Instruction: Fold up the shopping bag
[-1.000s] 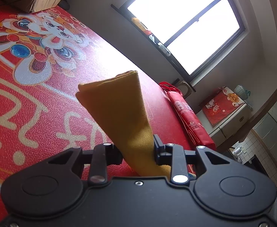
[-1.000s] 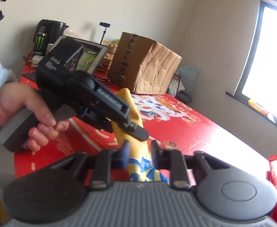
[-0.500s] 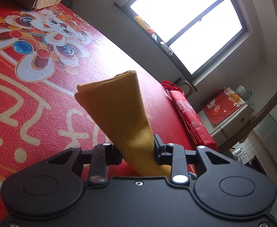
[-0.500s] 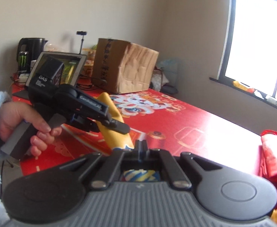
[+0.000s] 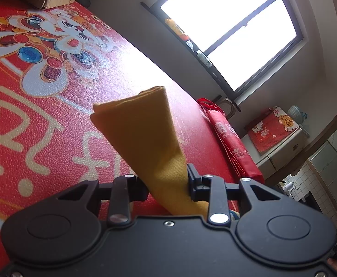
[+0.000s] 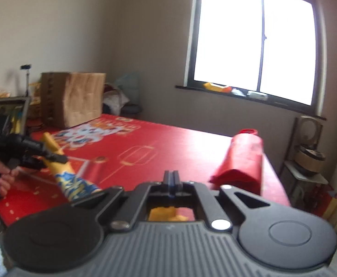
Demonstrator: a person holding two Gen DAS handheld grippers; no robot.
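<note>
left hand point(image 6: 1, 173): at the far left of the right-wrist view, gripping the handle of the left gripper point(image 5: 166, 180).
left gripper fingers: partly closed, pressing on both sides of the yellow bag point(image 5: 145, 136); nothing else between them.
yellow bag: folded into a narrow bundle, held above the red table mat point(image 5: 41, 120) and clear of it; not lying flat.
bag's long axis: runs from the left gripper's fingers up and away toward the far side of the table, the folded top end free; in the right-wrist view the printed blue end point(image 6: 76, 184) hangs below the fingers, toward the near side.
right gripper point(image 6: 172, 180): fingers pressed together with nothing between them; pointing across the table toward the window point(image 6: 256, 41).
relation to bag: the bag lies to the left of the right gripper and apart from it; only the left gripper has it.
red bag point(image 6: 240, 161): folded bundle lying on the mat, ahead and right of the right gripper, nearer to it than to the left.
judgement: the yellow bag looks nearly folded; the right gripper seems free to go to the red one.
</note>
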